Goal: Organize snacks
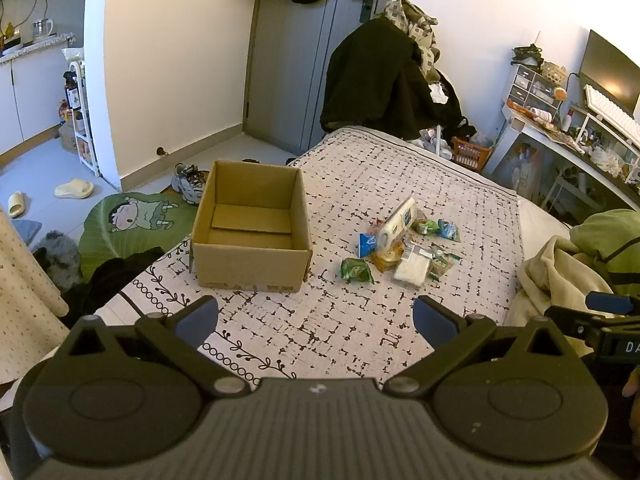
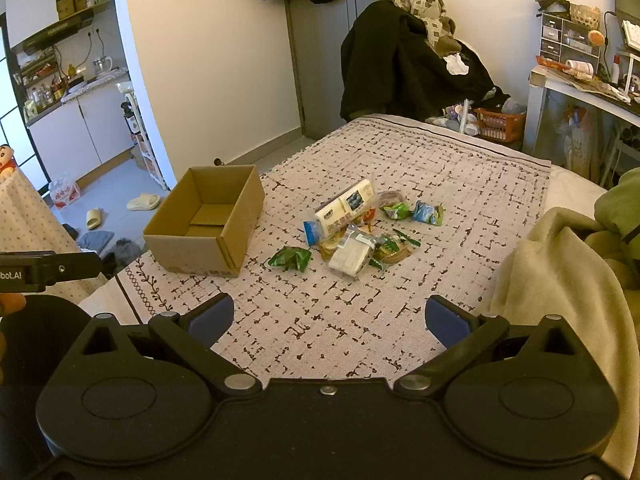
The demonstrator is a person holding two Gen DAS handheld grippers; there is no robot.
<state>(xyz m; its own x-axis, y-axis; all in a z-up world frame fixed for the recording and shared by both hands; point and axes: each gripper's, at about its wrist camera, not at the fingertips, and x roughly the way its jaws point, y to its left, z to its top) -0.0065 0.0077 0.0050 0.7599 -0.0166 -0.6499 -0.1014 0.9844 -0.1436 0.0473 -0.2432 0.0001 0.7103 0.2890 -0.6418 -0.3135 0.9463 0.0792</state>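
An empty open cardboard box (image 1: 252, 228) (image 2: 208, 220) stands on the patterned bed cover. To its right lies a small heap of snack packets (image 1: 404, 246) (image 2: 356, 228): a long white pack (image 2: 346, 208), a green packet (image 1: 356, 270) (image 2: 291, 258), a clear pack of white pieces (image 1: 414, 268) (image 2: 352, 254) and blue-green sachets (image 2: 428, 213). My left gripper (image 1: 316, 316) hovers open over the near part of the bed, well short of box and snacks. In its own view my right gripper (image 2: 330, 316) is open too, with nothing between its fingers.
The bed cover (image 1: 352, 320) has bare room in front of the snacks. A beige blanket and green cloth (image 2: 568, 272) pile up at the right. Beyond the bed stand a clothes-covered chair (image 1: 384, 76), an orange basket (image 2: 498, 124) and a cluttered desk (image 1: 576, 136). Slippers and shoes lie on the floor at left.
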